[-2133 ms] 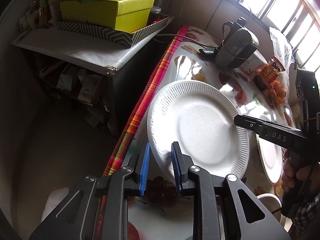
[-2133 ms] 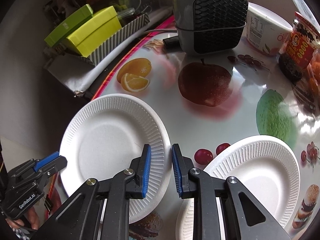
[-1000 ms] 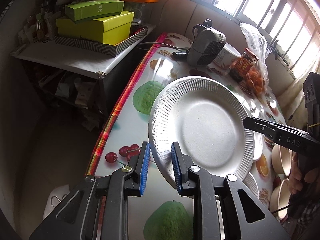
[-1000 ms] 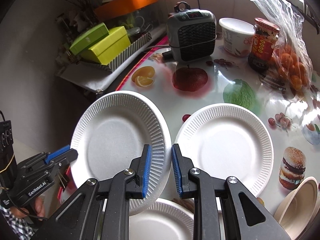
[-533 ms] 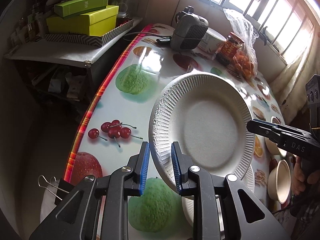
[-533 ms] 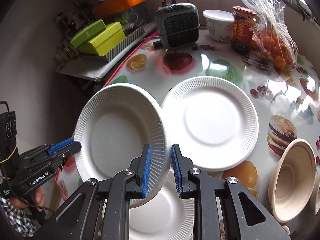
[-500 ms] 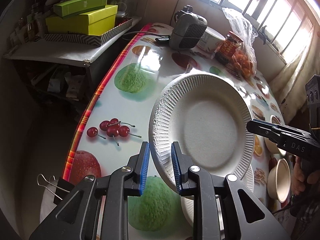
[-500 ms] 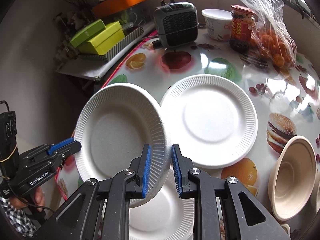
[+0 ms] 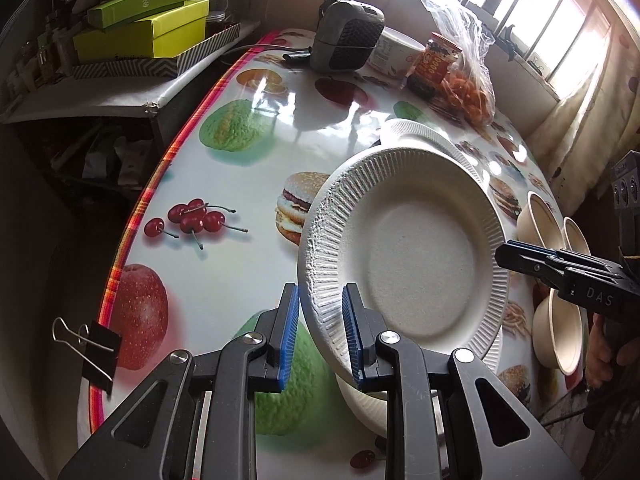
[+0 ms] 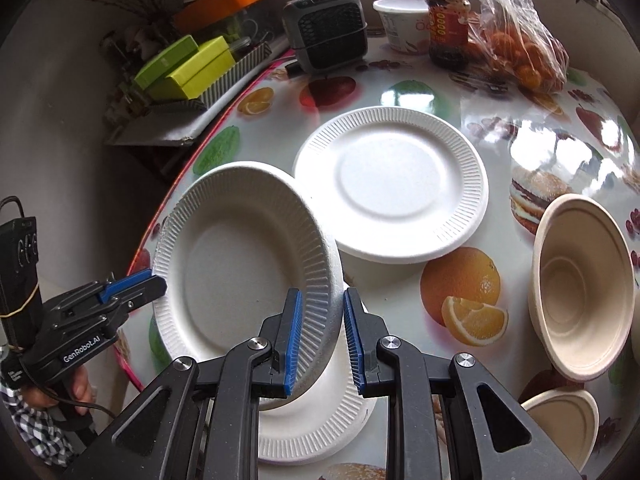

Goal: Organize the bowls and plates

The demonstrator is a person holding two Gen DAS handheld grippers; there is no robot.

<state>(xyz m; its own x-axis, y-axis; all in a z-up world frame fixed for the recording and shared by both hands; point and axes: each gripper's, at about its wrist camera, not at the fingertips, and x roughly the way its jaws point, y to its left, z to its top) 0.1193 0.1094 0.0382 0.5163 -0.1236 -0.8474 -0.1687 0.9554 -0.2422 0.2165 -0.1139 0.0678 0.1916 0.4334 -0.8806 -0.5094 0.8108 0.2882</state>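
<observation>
Tilted white ribbed paper plate point(image 9: 404, 256) at frame centre, pinched by both left gripper point(image 9: 320, 330) and right gripper point(image 10: 320, 330); advisable to level over lower white paper plate point(image 10: 320, 420), then release both grips together.

Daylight pours in from the windows point(image 9: 560, 20) beyond the jaws and to their right, blown out white. Glare streaks the glossy tablecloth point(image 9: 320, 112) ahead of the jaws. Left of them the shelf point(image 9: 80, 128) sinks into shadow. Fisheye bending curves every edge; focus stays sharp.
</observation>
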